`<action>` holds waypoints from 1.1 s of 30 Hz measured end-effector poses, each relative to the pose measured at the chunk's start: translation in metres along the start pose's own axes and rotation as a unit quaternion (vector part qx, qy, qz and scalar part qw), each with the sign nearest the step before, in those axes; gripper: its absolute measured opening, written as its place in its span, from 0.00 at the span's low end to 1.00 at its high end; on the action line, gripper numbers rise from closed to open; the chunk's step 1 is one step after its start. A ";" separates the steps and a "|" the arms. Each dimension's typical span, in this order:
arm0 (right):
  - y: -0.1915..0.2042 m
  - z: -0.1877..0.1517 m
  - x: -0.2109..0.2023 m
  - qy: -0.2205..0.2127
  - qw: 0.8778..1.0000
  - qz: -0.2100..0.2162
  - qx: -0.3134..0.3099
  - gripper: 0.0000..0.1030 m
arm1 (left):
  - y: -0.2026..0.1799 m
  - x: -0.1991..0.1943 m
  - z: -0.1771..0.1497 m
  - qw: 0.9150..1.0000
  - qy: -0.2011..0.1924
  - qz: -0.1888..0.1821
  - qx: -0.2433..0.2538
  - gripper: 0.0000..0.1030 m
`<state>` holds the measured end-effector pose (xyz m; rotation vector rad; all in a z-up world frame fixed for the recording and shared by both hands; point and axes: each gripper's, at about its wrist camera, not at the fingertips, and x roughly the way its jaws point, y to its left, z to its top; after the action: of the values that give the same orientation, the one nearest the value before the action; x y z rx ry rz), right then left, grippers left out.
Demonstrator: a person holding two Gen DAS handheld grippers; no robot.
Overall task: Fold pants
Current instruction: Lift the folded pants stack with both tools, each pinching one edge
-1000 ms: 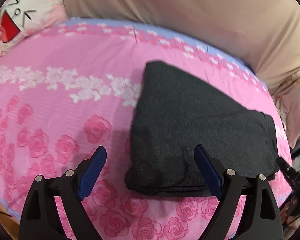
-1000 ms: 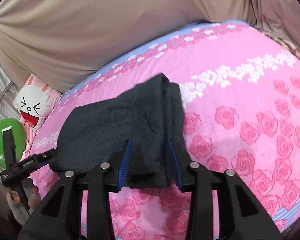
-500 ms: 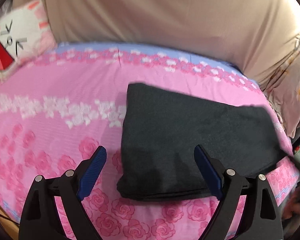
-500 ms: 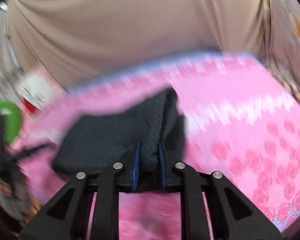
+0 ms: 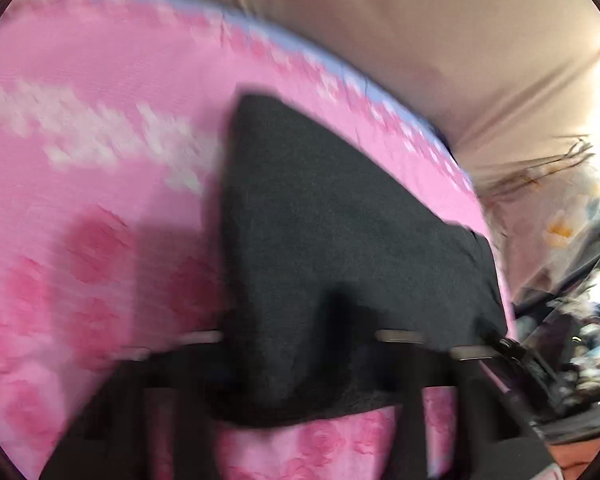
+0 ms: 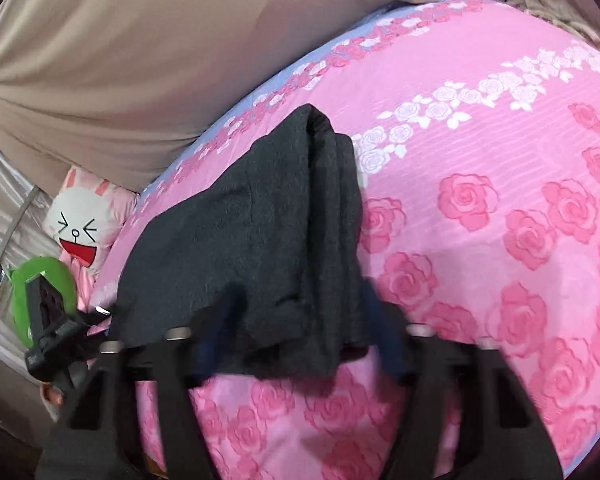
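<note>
The dark grey pants [image 5: 332, 224] lie folded into a thick stack on the pink rose bedsheet [image 5: 80, 152]. In the left wrist view, which is blurred, my left gripper [image 5: 300, 360] sits at the near edge of the stack with its fingers spread on either side of the fold. In the right wrist view the pants [image 6: 260, 232] show several layers at their end. My right gripper [image 6: 296, 344] is open with its blue pads spread around the stack's near end. The left gripper shows at the far left of the right wrist view [image 6: 56, 332].
A beige draped cloth [image 6: 140, 60] rises behind the bed. A white cartoon-face pillow [image 6: 84, 220] and a green object [image 6: 40, 280] lie at the bed's left end. Clutter stands off the bed's right edge [image 5: 572, 320].
My right gripper was pinched on the pants' end half a second ago and has now opened wide. My left gripper has moved in close over the near edge of the stack.
</note>
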<state>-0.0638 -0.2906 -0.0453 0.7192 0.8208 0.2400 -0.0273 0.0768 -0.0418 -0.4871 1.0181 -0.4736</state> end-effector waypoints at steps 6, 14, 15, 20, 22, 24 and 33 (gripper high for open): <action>0.025 -0.001 -0.036 -0.007 0.999 0.040 -0.008 0.28 | -0.007 -0.041 0.002 0.999 0.007 -0.044 -0.015 0.10; -0.002 -0.044 -0.033 0.028 0.999 -0.032 0.003 0.50 | 0.013 -0.042 -0.045 0.998 0.052 -0.012 -0.032 0.34; -0.002 -0.043 -0.032 0.029 0.999 -0.026 0.007 0.55 | 0.013 -0.041 -0.044 0.998 0.052 -0.024 -0.038 0.51; 0.005 -0.043 -0.018 0.016 0.999 -0.024 -0.023 0.45 | -0.004 -0.028 -0.036 0.997 0.038 -0.067 -0.025 0.82; 0.005 -0.043 -0.015 0.010 1.000 -0.018 -0.017 0.34 | -0.014 -0.019 -0.034 0.998 0.044 -0.032 -0.003 0.37; 0.018 -0.042 -0.025 -0.009 0.999 -0.024 -0.035 0.30 | -0.019 -0.023 -0.032 0.999 0.039 -0.003 0.008 0.16; 0.126 -0.016 -0.125 -0.140 0.976 0.035 -0.163 0.29 | -0.113 -0.174 -0.019 0.978 -0.127 -0.053 0.154 0.09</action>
<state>-0.1505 -0.2468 0.1038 0.4586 0.4717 0.3193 -0.1380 0.0855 0.1349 -0.3155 0.6597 -0.6351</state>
